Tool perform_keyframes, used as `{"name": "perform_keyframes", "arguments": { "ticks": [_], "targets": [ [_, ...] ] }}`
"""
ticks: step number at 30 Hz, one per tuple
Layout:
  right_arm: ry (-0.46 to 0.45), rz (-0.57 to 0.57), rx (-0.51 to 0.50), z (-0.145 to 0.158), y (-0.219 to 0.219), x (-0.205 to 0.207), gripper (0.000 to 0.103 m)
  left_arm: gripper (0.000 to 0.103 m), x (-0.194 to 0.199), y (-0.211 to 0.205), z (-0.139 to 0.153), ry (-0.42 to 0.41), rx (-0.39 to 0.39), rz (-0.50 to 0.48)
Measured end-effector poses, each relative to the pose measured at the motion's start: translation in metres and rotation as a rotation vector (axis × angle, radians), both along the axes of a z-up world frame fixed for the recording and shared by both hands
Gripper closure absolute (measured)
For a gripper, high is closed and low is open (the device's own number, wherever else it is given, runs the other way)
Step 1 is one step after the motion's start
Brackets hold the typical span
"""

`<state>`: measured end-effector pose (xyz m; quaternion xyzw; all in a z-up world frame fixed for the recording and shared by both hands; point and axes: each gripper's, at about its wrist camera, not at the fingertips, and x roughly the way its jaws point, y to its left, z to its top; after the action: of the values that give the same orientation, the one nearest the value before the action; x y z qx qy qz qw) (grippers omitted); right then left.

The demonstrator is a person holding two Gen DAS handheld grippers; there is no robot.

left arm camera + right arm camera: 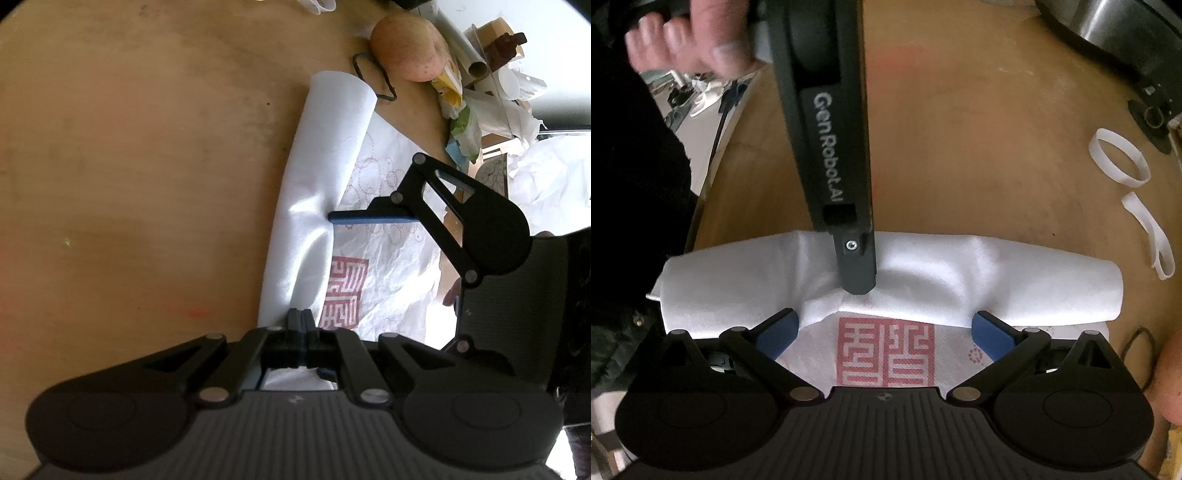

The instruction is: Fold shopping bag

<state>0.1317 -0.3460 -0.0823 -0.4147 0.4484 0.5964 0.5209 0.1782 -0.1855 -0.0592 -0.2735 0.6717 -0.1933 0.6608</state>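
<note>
A white non-woven shopping bag (325, 155) (960, 273) with a red square seal print (886, 354) lies flat on the wooden table (129, 166). Its far long edge is folded over into a thick flap. My left gripper (301, 319) (857, 286) is shut on the edge of that flap near its middle, where the cloth puckers. My right gripper (884, 330) (327, 295) stands open and points steeply down at the bag. Its blue pads (777, 332) straddle the seal print just in front of the flap, with nothing pressed between them.
A person's hand (690, 40) holds the left gripper. A reddish apple (406, 48), a black wire clip (373, 77) and a heap of packaging (498, 92) lie past the bag's end. Two white strap loops (1119, 155) and a metal appliance (1108, 33) are nearby. The table edge (713, 173) is close.
</note>
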Motion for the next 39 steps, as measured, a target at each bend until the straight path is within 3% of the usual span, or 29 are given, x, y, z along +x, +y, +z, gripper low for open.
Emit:
{"name": "perform_keyframes", "arguments": {
  "ticks": [16, 29, 30, 31, 32, 33, 34, 39],
  "targets": [
    [-0.017, -0.013, -0.092, -0.006, 0.013, -0.003, 0.0, 0.098, 0.001, -0.003, -0.001, 0.0, -0.008, 0.018],
    [-0.023, -0.007, -0.196, -0.01, 0.023, -0.004, 0.0, 0.098, 0.0, 0.0, -0.007, -0.004, -0.061, 0.03],
    [-0.023, -0.007, -0.198, -0.011, 0.022, -0.004, 0.0, 0.095, 0.0, 0.001, -0.008, -0.008, -0.091, 0.034],
    [-0.023, -0.007, -0.2, -0.011, 0.022, -0.004, 0.0, 0.081, -0.001, 0.002, -0.008, -0.012, -0.122, 0.039],
    [-0.023, -0.007, -0.2, -0.011, 0.021, -0.004, 0.0, 0.057, -0.002, 0.003, -0.008, -0.025, -0.172, 0.047],
    [-0.023, -0.008, -0.199, -0.012, 0.02, -0.003, 0.0, 0.044, -0.003, 0.004, -0.007, -0.038, -0.22, 0.056],
    [-0.023, -0.008, -0.198, -0.012, 0.019, -0.003, 0.0, 0.024, -0.004, 0.005, -0.004, -0.05, -0.226, 0.061],
    [-0.021, -0.011, -0.183, -0.017, 0.012, -0.003, 0.0, 0.022, -0.007, 0.006, 0.006, -0.084, -0.218, 0.057]
  ]
}}
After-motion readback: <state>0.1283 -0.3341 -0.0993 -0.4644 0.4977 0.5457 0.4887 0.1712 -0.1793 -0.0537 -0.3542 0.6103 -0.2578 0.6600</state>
